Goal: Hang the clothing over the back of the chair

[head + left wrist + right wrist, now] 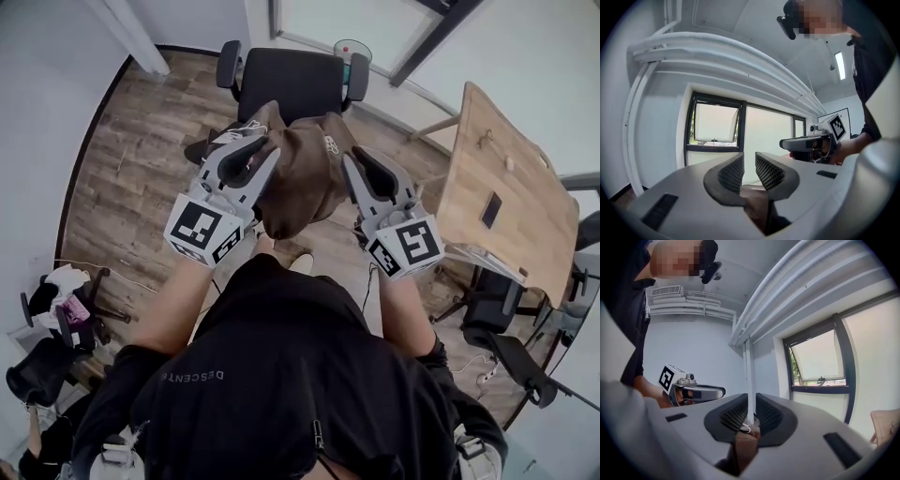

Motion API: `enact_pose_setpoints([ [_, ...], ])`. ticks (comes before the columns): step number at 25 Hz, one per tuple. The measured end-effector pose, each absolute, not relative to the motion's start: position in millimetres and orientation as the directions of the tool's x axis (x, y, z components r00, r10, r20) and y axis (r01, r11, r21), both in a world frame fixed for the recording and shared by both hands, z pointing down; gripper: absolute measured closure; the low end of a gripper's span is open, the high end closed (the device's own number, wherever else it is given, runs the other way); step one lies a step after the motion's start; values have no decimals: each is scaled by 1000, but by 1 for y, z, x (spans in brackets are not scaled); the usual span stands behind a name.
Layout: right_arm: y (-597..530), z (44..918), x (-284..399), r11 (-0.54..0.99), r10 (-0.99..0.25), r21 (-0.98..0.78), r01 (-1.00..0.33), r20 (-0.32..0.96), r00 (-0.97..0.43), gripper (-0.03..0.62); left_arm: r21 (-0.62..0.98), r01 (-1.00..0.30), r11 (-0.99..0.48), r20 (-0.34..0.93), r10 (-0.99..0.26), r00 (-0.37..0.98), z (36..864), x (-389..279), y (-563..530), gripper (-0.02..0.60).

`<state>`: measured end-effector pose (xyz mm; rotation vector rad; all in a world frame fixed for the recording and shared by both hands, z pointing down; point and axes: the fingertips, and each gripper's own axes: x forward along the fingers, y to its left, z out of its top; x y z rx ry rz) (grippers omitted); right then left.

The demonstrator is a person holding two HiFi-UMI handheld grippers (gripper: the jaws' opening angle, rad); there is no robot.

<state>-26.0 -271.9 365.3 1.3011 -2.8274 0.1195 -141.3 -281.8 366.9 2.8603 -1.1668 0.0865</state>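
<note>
A brown garment point(302, 178) hangs bunched between my two grippers, held up in front of the person's chest. My left gripper point(255, 150) grips its left side and my right gripper point(361, 167) its right side. Beyond the garment stands a black office chair point(292, 80) with armrests. In the left gripper view the jaws point(749, 161) stand narrow with brown fabric point(757, 202) pinched low between them, and the right gripper point(811, 143) shows beside them. In the right gripper view the jaws point(751, 401) pinch brown fabric point(745, 442) too, with a white cord loop on it.
A wooden table point(506, 197) stands at the right, with a second black chair point(511, 352) below it. Bags and clutter point(52, 314) lie on the floor at the left. Windows point(717, 124) line the wall ahead. White walls close in on both sides.
</note>
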Motion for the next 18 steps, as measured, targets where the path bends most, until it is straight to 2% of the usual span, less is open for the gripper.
enact_pose_setpoints([
  [5,-235,361,-37,701,-711,-53,-711,33,-703,586,17,-722,-691,63,-720,691,365,-145,-241,549],
  [7,-222,360,-45,719,-693,-47,-694,28,-720,587,6,-729,-684,62,-728,683,362,-148,-230,560],
  [13,-192,360,-70,746,-665,-29,-665,36,-746,588,9,-729,-685,31,-728,685,349,-163,-207,563],
  [18,-180,357,-82,714,-699,-9,-700,39,-714,588,0,-710,-704,24,-710,704,351,-180,-196,563],
])
